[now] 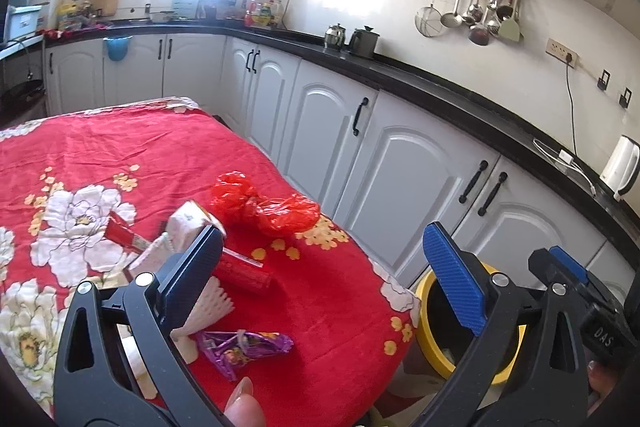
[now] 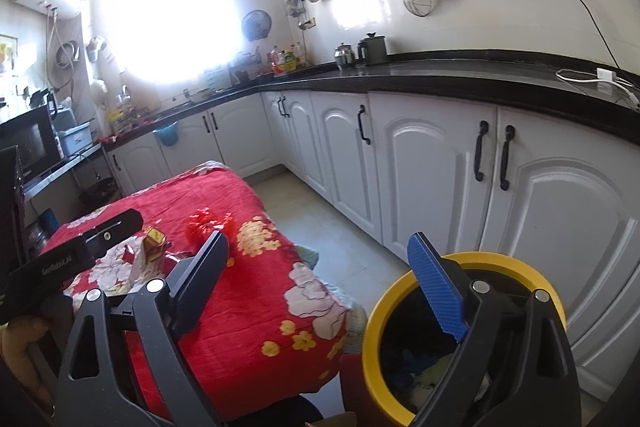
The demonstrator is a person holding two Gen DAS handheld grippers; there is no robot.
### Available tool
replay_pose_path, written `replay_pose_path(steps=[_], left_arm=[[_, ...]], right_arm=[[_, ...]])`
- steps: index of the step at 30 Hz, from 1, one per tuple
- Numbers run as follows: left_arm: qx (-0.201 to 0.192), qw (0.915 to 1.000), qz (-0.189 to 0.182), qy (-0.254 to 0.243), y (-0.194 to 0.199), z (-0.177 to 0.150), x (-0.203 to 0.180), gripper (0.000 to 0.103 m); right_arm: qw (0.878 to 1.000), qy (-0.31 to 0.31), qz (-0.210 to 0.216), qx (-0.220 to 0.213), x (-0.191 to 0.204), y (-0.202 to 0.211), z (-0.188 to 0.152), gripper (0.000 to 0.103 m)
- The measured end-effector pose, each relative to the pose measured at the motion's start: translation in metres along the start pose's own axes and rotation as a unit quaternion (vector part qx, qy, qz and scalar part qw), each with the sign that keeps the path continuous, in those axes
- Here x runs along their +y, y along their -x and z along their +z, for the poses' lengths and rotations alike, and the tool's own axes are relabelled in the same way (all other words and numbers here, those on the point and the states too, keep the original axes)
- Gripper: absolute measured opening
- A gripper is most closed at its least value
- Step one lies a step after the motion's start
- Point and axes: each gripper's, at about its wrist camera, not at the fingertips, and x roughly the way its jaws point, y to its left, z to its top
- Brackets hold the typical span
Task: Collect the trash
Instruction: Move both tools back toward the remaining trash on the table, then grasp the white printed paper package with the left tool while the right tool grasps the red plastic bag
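Left wrist view: left gripper [image 1: 322, 255] spread wide, nothing between the blue pads, hovering over the near end of the red flowered tablecloth [image 1: 120, 147]. Litter lies close under and ahead of it: a purple wrapper [image 1: 248, 345] just below the left finger, a red stick packet [image 1: 244, 271] beside that finger, a small carton [image 1: 192, 223] and a red-and-white wrapper [image 1: 124, 235] off to the gripper's left, a crumpled red plastic bag [image 1: 264, 203] straight ahead and farther out. The yellow-rimmed bin [image 1: 424, 291] stands on the floor to its right, below the table edge.

Right wrist view: right gripper [image 2: 318, 279] also released and empty, its right finger over the bin [image 2: 376, 307] mouth; dark and blue scraps already inside. The table [image 2: 248, 327] sits to its left.

Judgement: the next pickup is in hand. Take the purple wrapper first, being nearest. Come down with one pad on either side of its raised crease, pinch the foil only, not the cloth. Lift clear before swinging right to the bin; let go low over the opening.
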Motion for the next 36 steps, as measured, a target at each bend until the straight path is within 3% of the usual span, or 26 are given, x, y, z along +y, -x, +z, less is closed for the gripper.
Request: replay_pose_path(steps=[23, 36], left_arm=[[-0.010, 0.9981, 0.049, 0.037, 0.006, 0.012, 0.060, 0.092], [0.017, 0.9964, 0.079, 0.026, -0.004, 0.008, 0.091, 0.092]], right_arm=[[0.999, 0.029, 0.036, 0.021, 0.047, -0.012, -0.003, 0.089], [0.995, 0.018, 0.073, 0.058, 0.064, -0.048, -0.002, 0.089]])
